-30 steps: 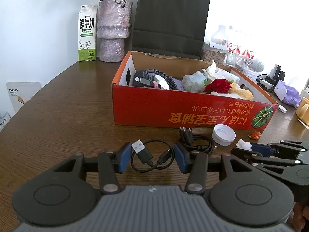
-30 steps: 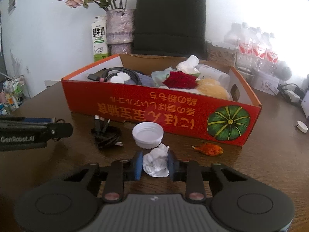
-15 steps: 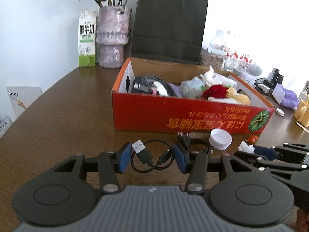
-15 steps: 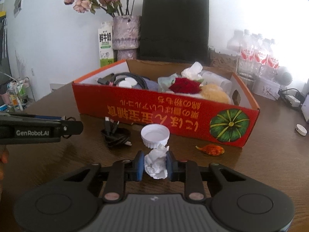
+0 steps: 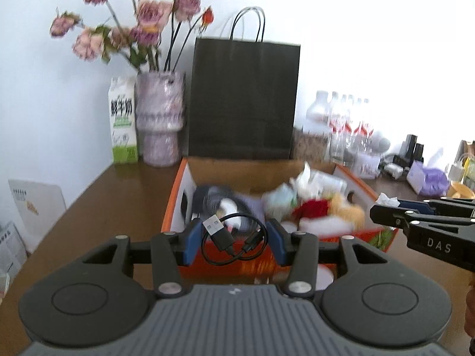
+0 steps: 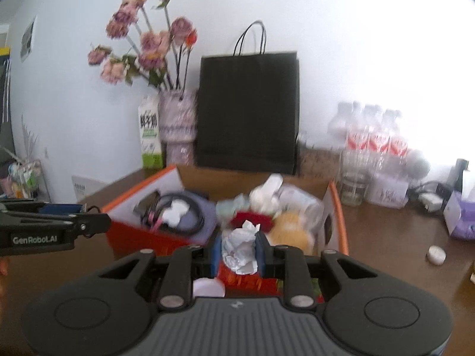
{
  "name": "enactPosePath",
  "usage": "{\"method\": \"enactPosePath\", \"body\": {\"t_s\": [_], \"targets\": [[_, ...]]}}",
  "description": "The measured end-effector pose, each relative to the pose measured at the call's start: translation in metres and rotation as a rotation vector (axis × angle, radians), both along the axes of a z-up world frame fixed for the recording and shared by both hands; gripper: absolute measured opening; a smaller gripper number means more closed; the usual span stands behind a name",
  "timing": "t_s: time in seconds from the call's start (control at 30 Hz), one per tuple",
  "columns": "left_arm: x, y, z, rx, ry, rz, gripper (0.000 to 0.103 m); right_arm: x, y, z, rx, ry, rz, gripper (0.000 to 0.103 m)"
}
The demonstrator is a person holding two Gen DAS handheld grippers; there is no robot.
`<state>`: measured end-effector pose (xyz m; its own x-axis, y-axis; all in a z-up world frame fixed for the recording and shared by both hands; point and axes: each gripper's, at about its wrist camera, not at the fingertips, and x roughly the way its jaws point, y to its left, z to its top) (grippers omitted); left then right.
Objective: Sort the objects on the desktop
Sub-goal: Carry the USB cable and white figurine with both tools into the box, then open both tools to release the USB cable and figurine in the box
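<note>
Now the left gripper [image 5: 234, 244] pinches the coiled USB cable [image 5: 233, 241] and the right gripper [image 6: 239, 250] squeezes the crumpled tissue [image 6: 240, 249], with the open orange box [image 5: 175, 204] just ahead and below both.

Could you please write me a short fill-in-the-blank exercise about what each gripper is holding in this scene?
1. The left gripper holds a coiled black ____.
2. The right gripper holds a crumpled white ____.
3. The paper bag behind the orange box is ____ in colour.

Missing words: cable; tissue; black
</note>
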<state>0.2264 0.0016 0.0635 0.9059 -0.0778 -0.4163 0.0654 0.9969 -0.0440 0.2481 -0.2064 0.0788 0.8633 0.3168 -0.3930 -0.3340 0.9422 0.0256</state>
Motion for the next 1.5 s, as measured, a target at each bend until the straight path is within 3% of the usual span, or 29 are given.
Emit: {"method": "enactPosePath", "body": {"t_s": [0.33, 0.77, 1.23, 1.33, 1.4, 1.47, 1.5], "targets": [[0.057, -0.016, 0.018, -0.026, -0.050, 0.026, 0.048, 0.055, -0.005, 0.014, 0.047, -0.026, -0.043, 0.022], [0.124, -0.029, -0.028, 0.054, 0.049, 0.023, 0.048, 0.134, -0.025, -0.032, -0.002, 0.112, -0.103, 0.022], [0.142, -0.032, -0.054, 0.097, 0.113, 0.009, 0.049, 0.150, -0.024, -0.049, -0.042, 0.152, -0.088, 0.028], [0.141, -0.033, -0.054, 0.106, 0.107, 0.014, 0.062, 0.150, -0.024, -0.050, -0.036, 0.154, -0.087, 0.042], [0.137, -0.032, -0.050, 0.105, 0.084, 0.026, 0.090, 0.147, -0.025, -0.049, -0.026, 0.148, -0.080, 0.059], [0.133, -0.030, -0.045, 0.107, 0.048, 0.042, 0.099, 0.144, -0.024, -0.046, -0.024, 0.132, -0.076, 0.083], [0.131, -0.030, -0.042, 0.109, 0.037, 0.049, 0.103, 0.142, -0.023, -0.043, -0.028, 0.116, -0.077, 0.089]]}}
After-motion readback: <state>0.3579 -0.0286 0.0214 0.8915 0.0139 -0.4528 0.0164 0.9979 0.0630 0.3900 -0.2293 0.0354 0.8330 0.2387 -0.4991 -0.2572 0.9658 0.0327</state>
